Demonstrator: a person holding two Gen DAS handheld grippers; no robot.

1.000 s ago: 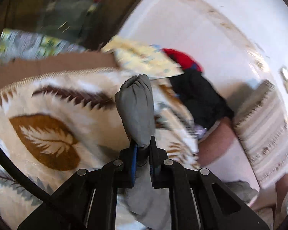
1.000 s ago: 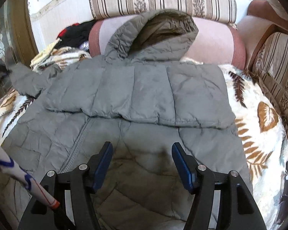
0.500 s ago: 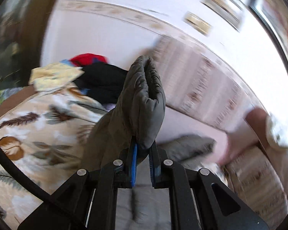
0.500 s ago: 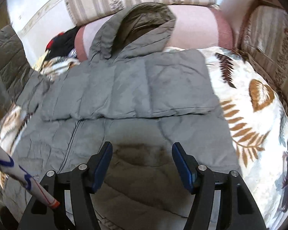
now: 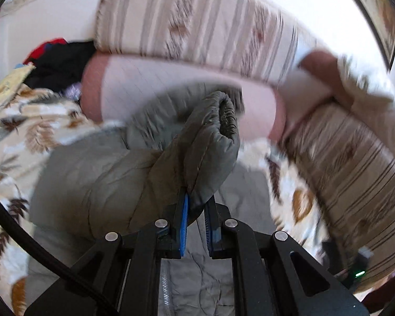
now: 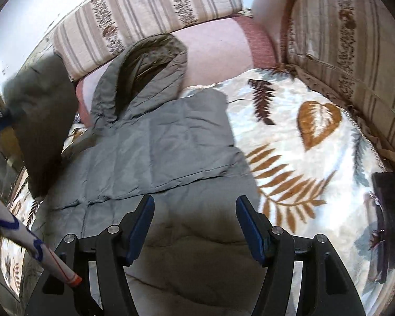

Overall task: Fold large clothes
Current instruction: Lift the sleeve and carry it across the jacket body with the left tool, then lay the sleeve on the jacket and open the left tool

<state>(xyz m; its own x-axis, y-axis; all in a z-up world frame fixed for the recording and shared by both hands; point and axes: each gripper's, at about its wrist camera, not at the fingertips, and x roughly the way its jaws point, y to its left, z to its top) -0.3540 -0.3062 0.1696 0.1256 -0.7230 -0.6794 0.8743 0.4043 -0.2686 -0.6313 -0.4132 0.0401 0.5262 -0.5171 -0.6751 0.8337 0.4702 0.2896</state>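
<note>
So the grey puffer jacket [image 6: 155, 158] was spread out on that leaf-print blanket [image 6: 316, 152] covering the sofa seat, hood [image 6: 147, 63] propped up against the pink bolster [image 6: 218, 44] at the far end. 1 sleeve was already laid flat across the chest, cuff end toward the right. The other sleeve [image 5: 197, 152] was up in the air, pinched at the cuff by the left gripper [image 5: 197, 216], whose blue pads were clamped tight on the fabric (the cuff opening was puckered and facing away from the tool). From the right side you could see that raised sleeve as a dark blur at the far left. The right gripper [image 6: 194, 226] hung over the jacket's near part with its jaws spread wide and nothing in them. Striped cushions [image 6: 150, 8] lined the back and the right side of the sofa. A heap of dark and red clothes [image 5: 58, 60] sat at the far left, past the blanket.
</note>
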